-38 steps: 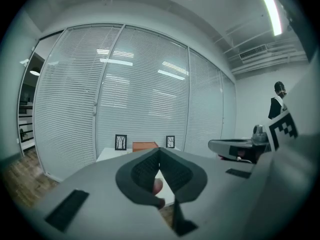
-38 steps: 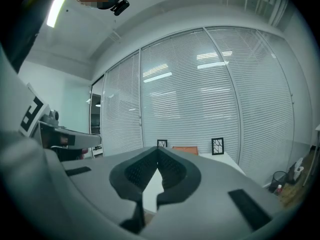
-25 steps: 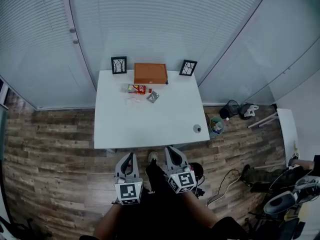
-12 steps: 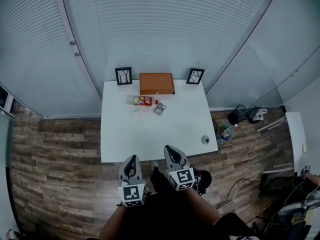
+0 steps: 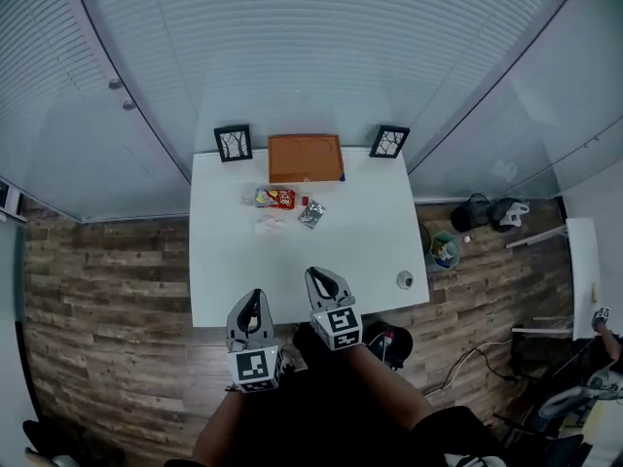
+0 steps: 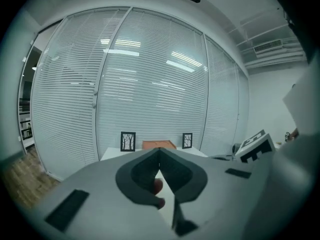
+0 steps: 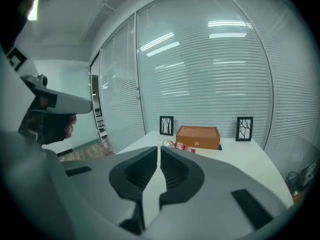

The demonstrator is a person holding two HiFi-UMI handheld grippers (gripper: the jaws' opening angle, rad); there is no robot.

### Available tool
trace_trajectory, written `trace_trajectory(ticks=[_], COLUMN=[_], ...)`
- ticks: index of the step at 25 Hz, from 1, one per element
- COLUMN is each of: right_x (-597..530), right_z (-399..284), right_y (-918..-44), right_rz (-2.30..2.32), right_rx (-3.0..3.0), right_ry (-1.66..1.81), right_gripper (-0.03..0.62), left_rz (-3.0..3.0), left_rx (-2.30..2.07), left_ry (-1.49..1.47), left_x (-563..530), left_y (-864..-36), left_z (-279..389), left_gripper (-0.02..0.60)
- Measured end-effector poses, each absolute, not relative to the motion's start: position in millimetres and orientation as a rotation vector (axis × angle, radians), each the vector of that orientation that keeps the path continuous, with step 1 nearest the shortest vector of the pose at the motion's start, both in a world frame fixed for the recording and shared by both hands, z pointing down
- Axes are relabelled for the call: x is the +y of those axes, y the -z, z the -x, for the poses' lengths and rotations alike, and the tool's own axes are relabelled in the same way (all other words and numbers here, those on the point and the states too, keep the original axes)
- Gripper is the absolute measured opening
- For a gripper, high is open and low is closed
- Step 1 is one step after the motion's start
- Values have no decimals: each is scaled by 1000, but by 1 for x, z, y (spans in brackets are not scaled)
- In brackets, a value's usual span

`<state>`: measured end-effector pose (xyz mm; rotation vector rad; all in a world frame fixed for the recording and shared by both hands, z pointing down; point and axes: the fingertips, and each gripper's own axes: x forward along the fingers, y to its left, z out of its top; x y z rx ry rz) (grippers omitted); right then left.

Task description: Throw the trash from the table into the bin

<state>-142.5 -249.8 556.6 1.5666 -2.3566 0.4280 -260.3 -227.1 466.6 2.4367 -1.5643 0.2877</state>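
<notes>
Trash sits near the far edge of the white table (image 5: 292, 270): a red wrapper (image 5: 275, 198), a silver wrapper (image 5: 311, 214) just at its 4 o'clock, and a clear wrapper (image 5: 268, 225) at its 6 o'clock. All three lie in front of an orange box (image 5: 305, 158), which stands between two picture frames (image 5: 233, 143).

In the head view the left gripper (image 5: 254, 294) is over the floor just off the table's near edge. The right gripper (image 5: 313, 273) reaches over that edge. The wrappers lie at about 12 o'clock from both and well apart from them, with bare tabletop between. Neither pair of jaws has anything in it. The left gripper's tips meet in a closed point, and the right gripper's jaws are pressed together along their length.

Only the head view shows the bin (image 5: 444, 251), on the floor at 3 o'clock of the table and about 2 o'clock from the right gripper. It also shows a small round grey object (image 5: 405, 280) near the table's near right corner.

The right gripper view catches the red wrapper (image 7: 181, 146) just above its own closed tips (image 7: 158, 148), beside the box. The left gripper view shows the box and frames past its tips (image 6: 159, 150), but its jaws cover the wrappers.
</notes>
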Motion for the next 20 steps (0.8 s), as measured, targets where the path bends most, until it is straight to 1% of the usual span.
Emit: trace_trajectory(ticks=[4, 6, 10, 15, 20], right_x=[-291, -310, -340, -368, -392], right_z=[150, 157, 168, 180, 195], right_y=[-599, -618, -650, -699, -722], right_rz=[-1438, -1376, -1278, -1132, -1016], right_rx=[-2320, -2312, -2287, -2201, -2171], right_ry=[-524, -561, -593, -662, -597], right_gripper=[10, 48, 75, 170, 215], left_rz=[-2405, -2397, -2296, -2328, -2300], left_rx=[-1583, -1583, -1605, -1584, -1604], left_ry=[-319, -336, -416, -381, -390], left_x=[-258, -269, -283, -301, -316], left_y=[-478, -485, -497, -506, -513], left_z=[255, 251, 252, 243, 242], left_gripper=[-3, -2, -2, -2, -2])
